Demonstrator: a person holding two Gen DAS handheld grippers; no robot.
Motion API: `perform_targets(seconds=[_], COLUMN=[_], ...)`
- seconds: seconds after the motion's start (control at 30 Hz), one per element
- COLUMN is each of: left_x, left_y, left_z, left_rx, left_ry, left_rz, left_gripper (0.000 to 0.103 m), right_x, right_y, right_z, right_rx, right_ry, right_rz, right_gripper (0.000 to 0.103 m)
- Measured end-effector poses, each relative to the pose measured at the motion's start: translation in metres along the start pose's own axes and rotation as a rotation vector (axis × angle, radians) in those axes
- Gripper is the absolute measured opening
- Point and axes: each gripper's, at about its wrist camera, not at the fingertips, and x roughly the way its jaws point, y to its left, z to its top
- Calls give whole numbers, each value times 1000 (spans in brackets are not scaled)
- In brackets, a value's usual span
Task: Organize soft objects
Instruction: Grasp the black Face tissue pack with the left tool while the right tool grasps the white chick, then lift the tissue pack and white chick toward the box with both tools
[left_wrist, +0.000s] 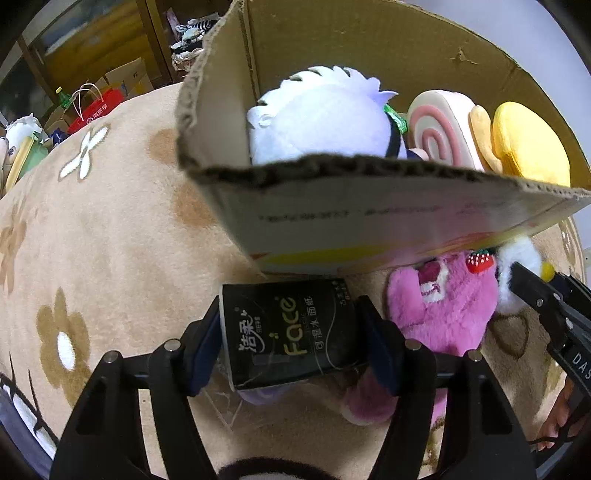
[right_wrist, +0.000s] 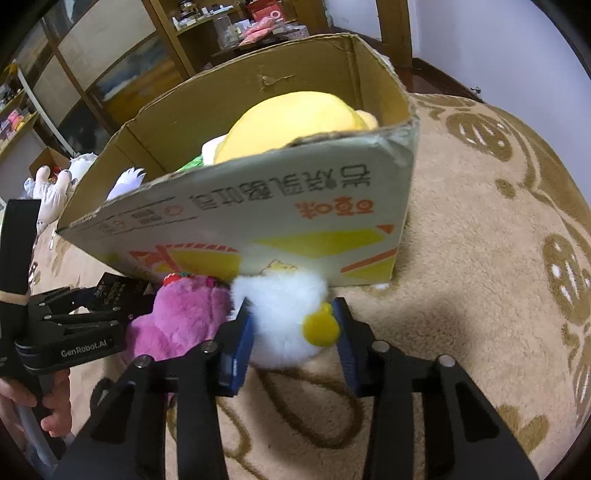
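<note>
Both hand-held grippers clamp: tissue pack (left_wrist: 286, 332), white plush (right_wrist: 288, 317).

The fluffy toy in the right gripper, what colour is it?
The fluffy toy is white with a yellow beak. The right wrist view shows it best.

Near wall of cardboard box (left_wrist: 369, 206) hides lower halves of lavender plush (left_wrist: 325, 114), pink swirl plush (left_wrist: 439, 129) and yellow plush (right_wrist: 291, 122); pink plush (left_wrist: 439, 306) partly behind tissue pack (left_wrist: 288, 332); shelf items (right_wrist: 258, 26) too small to identify.
</note>
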Motion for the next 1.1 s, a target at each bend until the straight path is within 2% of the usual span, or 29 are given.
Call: perform_targets(seconds=[0.17, 0.2, 0.23, 0.63, 1.1], left_x=[-7, -8, -11, -51, -116], left_y=[4, 3, 3, 20, 15], left_z=[-4, -5, -6, -16, -30], left_rx=[-6, -5, -4, -59, -63], left_ry=[-22, -25, -30, -137, -322], left_rz=[-11, -11, -11, -26, -39], left_gripper=[67, 67, 67, 67, 67], right_x=[-8, -11, -13, -37, -105], right_y=[1, 2, 1, 6, 13], right_z=[-4, -5, -5, -17, -25], right_rx=[-2, 0, 2, 10, -13], right_ry=[-27, -36, -47, -109, -250], right_rz=[-7, -8, -10, -24, 18], right_gripper=[30, 25, 15, 13, 11])
